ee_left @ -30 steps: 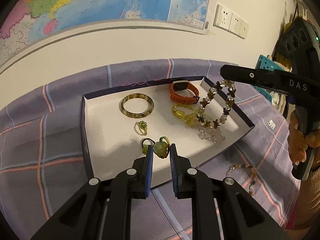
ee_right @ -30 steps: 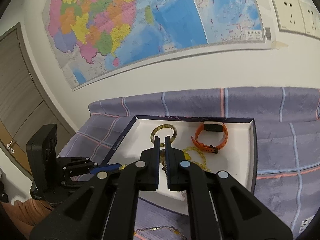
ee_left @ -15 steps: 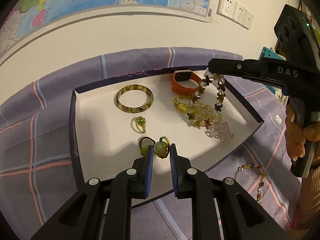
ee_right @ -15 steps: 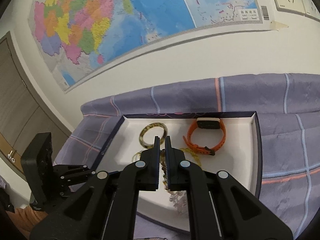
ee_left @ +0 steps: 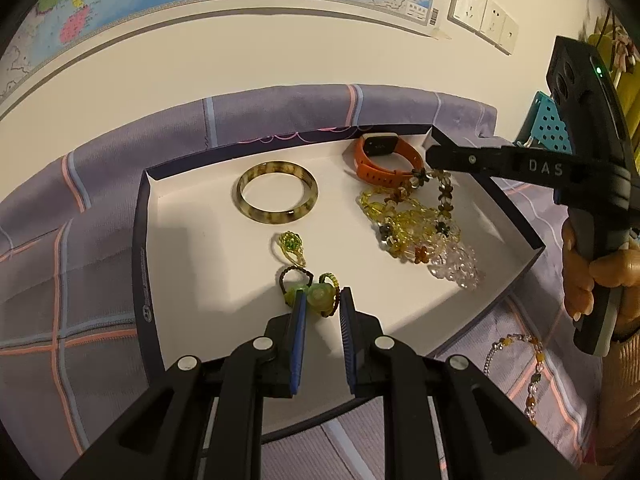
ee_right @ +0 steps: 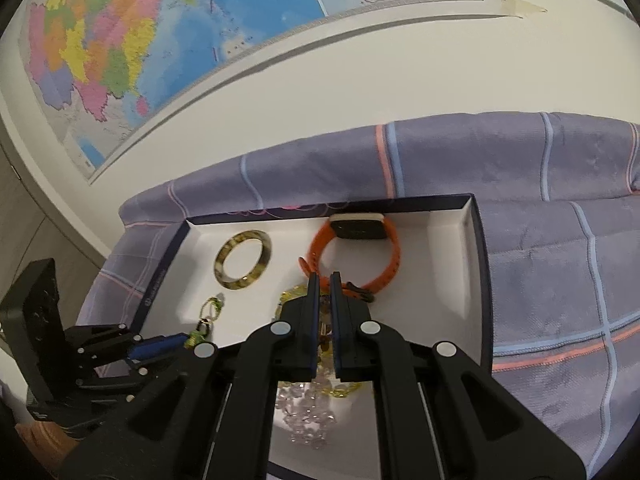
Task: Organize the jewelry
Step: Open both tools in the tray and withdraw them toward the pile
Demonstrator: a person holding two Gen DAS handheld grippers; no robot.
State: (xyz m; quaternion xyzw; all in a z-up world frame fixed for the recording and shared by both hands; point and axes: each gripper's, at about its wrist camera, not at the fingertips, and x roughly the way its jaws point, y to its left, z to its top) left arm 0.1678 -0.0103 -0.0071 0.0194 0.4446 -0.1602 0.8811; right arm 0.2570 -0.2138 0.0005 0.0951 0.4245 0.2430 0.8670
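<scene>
A white tray with a dark rim (ee_left: 140, 216) lies on a purple plaid cloth. In it are a tortoiseshell bangle (ee_left: 277, 192), an orange watch band (ee_left: 384, 160), a small green ring (ee_left: 292, 245) and a heap of yellow and clear beads (ee_left: 420, 232). My left gripper (ee_left: 322, 304) is shut on a green bead ring (ee_left: 316, 296) just above the tray floor. My right gripper (ee_left: 430, 160) is shut on a brown bead bracelet (ee_left: 442, 200) whose lower end rests on the heap. In the right wrist view my right gripper (ee_right: 324, 280) hides the bracelet.
Another bead chain (ee_left: 532, 364) lies on the cloth outside the tray's right front corner. A wall with a map (ee_right: 160, 40) and sockets (ee_left: 480, 16) stands behind the table. A teal perforated box (ee_left: 552, 124) is at the far right.
My right gripper has moved down and toward the tray's back right, lowering the brown bracelet onto the bead heap. My left gripper still holds the green bead ring in the same spot.
</scene>
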